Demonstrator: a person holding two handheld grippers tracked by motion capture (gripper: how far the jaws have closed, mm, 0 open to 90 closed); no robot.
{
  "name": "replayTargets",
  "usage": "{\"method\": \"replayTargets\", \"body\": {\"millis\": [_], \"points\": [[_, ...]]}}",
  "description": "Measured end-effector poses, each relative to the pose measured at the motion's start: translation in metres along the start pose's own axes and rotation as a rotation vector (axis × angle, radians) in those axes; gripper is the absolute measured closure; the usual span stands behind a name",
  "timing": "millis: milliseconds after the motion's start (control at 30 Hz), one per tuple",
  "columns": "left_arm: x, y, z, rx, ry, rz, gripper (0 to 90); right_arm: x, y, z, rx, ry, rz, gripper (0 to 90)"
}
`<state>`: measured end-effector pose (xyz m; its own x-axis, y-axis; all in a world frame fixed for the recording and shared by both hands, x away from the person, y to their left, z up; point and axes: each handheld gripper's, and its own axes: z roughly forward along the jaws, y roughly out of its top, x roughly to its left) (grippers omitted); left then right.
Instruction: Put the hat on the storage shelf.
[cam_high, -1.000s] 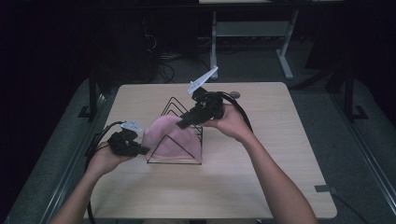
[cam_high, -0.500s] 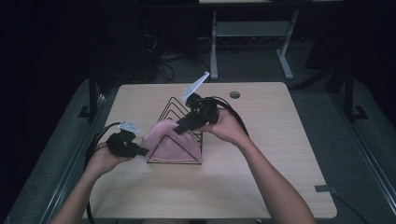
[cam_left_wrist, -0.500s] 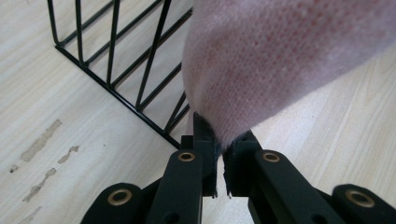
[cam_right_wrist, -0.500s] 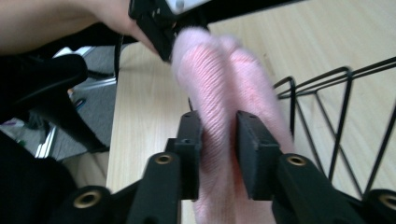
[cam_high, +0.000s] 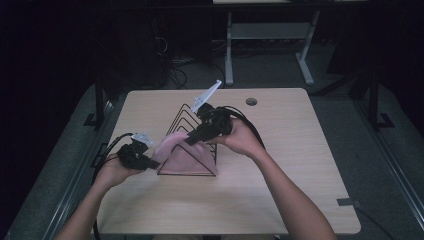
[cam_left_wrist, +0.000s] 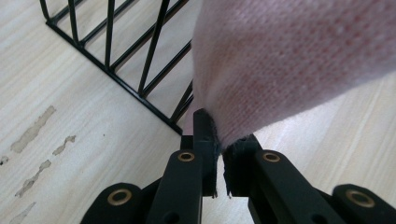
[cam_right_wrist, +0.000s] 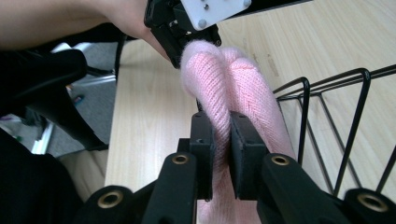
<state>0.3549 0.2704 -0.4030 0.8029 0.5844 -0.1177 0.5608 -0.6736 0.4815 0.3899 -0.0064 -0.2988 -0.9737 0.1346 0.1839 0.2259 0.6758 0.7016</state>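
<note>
Pink knitted cloth (cam_high: 181, 150) lay draped over a black wire rack (cam_high: 192, 145) near the middle of the wooden table (cam_high: 280, 200). One cloth, one rack and two grippers were on show.

The person's left hand (cam_high: 114, 171) came in low from the near left side and held the left gripper (cam_high: 150, 164) flat, pointing toward the rack's left end. Its jaws were pressed together on the bottom edge of the cloth, just beside the rack's corner on the table.

The right hand (cam_high: 244, 139) reached across from the right with the forearm stretched over the table. It held the right gripper (cam_high: 191, 139) higher up, tilted down to the left over the top of the rack. Its jaws pinched a fold of the cloth between them, and the cloth bulged up in two soft humps past the jaws.

A small round hole (cam_high: 251, 101) sat in the table, far behind the rack.
</note>
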Motion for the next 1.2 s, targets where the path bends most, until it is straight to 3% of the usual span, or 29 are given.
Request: {"method": "replayTargets", "body": {"millis": [367, 600, 800, 967, 1200], "points": [[0.003, -0.001, -0.001, -0.011, 0.023, -0.015, 85.3, -0.002, -0.007, 0.004, 0.024, -0.007, -0.006, 81.2], [0.0, 0.001, -0.002, 0.004, 0.017, 0.007, 84.7, -0.002, -0.009, 0.002, 0.015, -0.009, -0.003, 81.1], [-0.001, 0.0, -0.003, -0.009, 0.007, -0.006, 78.2, -0.001, -0.011, 0.0, -0.015, 0.0, 0.001, 74.3], [-0.002, 0.0, -0.007, -0.015, 0.008, 0.015, 73.2, -0.004, -0.015, -0.009, -0.066, 0.012, 0.008, 70.9], [-0.003, -0.002, -0.013, -0.034, 0.004, -0.004, 66.3, -0.004, -0.024, -0.022, -0.111, 0.006, 0.051, 62.9]]}}
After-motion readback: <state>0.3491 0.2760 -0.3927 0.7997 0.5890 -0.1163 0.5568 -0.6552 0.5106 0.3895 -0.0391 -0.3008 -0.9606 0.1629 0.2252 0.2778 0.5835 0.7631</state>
